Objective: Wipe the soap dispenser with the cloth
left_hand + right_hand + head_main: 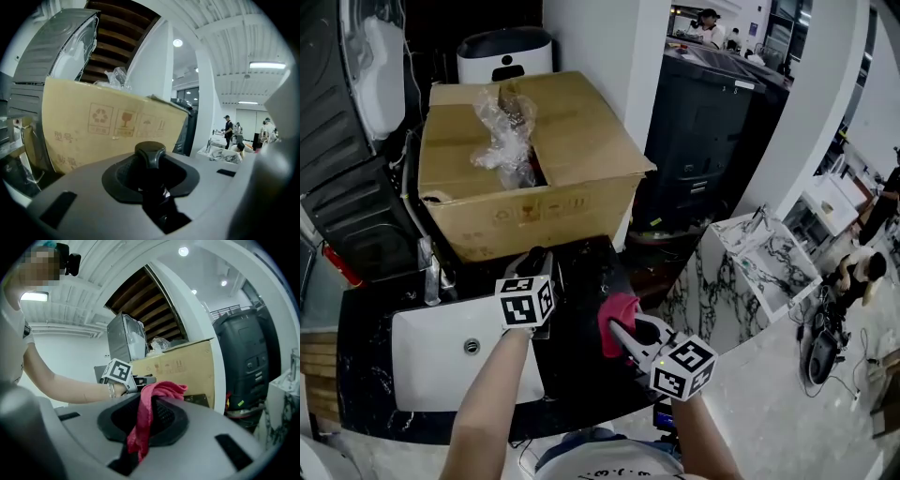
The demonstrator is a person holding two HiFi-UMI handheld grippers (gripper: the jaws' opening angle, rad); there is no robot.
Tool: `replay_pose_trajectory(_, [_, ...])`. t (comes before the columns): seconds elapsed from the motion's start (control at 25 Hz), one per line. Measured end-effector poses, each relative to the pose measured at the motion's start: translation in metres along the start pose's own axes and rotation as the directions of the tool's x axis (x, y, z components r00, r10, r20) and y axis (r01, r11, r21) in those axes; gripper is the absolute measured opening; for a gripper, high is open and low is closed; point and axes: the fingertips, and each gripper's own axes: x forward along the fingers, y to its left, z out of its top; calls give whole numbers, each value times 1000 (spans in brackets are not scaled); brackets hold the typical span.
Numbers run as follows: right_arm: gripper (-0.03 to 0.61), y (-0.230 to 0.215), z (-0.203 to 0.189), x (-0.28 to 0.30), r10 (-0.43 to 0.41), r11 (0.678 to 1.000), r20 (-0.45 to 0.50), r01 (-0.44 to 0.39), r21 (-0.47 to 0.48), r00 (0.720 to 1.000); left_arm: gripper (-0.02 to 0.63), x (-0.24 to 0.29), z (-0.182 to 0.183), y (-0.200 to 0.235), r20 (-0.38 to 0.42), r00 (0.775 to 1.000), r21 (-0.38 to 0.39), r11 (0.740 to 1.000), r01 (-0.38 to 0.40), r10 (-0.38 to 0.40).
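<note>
The left gripper (pixel 538 263) is clenched on the black soap dispenser (pixel 150 155) at its pump head, above the dark counter (pixel 581 361) beside the sink (pixel 422 352). The right gripper (pixel 620 330) pinches the pink cloth (pixel 143 423) (bunched, dangling). Wiping seems about to start: the cloth must next meet the dispenser.

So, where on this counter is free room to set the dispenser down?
The sink basin is bare. The dark counter strip between sink and cloth is free too. The back is crowded: the box and the faucet stand close behind the sink.
</note>
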Motion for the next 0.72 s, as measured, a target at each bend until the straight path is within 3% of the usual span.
replay_pose_trajectory(0.2, [51,-22,-7,2,-55,998,-25,55,30,998,103,27,-25,12,-39,999,30,999,-28,29])
replay_pose_trajectory(0.4, [51,-36,-16,9,-78,996,-56,81,42,995,104,37,-27,9,18,1000,136,990,-25,23])
replay_pose_trajectory(0.6, [51,-43,-19,11,-78,995,-75,82,50,994,115,38,-29,8,40,999,166,986,-32,26])
replay_pose_trajectory(0.64, [51,-45,-18,10,-77,995,-71,81,52,994,177,37,-29,7,30,999,170,985,-24,19])
replay_pose_trajectory(0.68, [51,-48,-16,10,-77,995,-64,80,55,995,281,36,-29,5,25,1000,175,984,-17,13])
replay_pose_trajectory(0.72, [51,-51,-14,8,-75,995,-54,78,59,996,296,33,-27,4,25,1000,185,983,-15,10])
